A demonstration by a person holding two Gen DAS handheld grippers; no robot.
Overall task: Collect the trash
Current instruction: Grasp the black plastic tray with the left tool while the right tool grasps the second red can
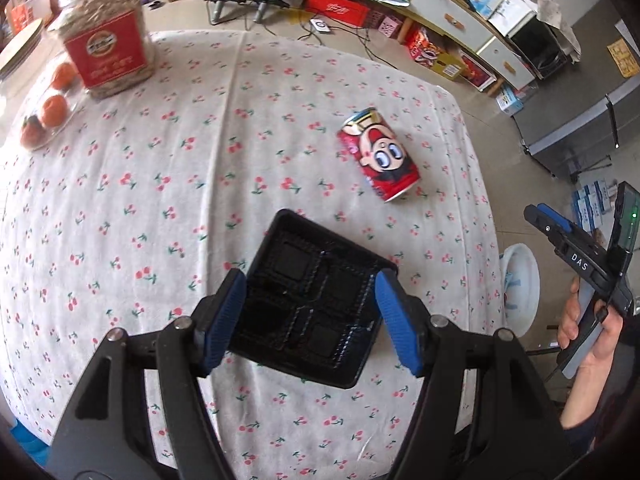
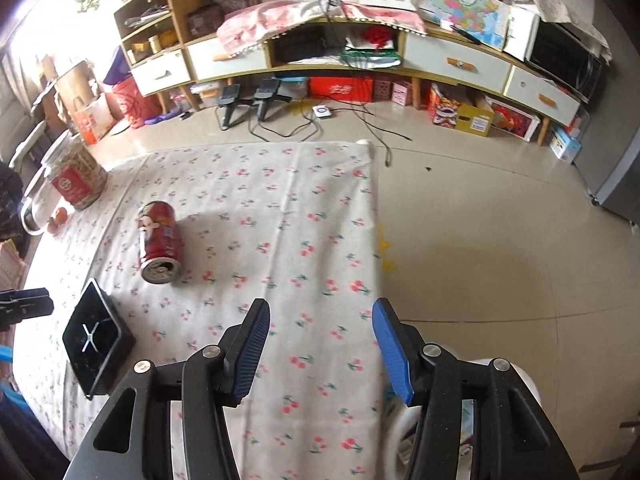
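While tilted steeply down, the left gripper (image 1: pixel 310 308) straddles the black tray (image 1: pixel 312 304), jaws spread; the right gripper (image 2: pixel 320 344) hangs spread and empty.

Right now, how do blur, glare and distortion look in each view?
Left wrist view: strong fisheye bulge of the tablecloth, slight motion smear, can legible. Right wrist view: blown-out window glare at upper left, soft shadow beside the can, bowed cabinet line.

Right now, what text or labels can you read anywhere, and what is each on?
"DAS": on the right gripper body.
Red label on the big jar: blurred, unreadable.
Cartoon drink can: print too small to read.
Red box under the shelf: white characters, unreadable.
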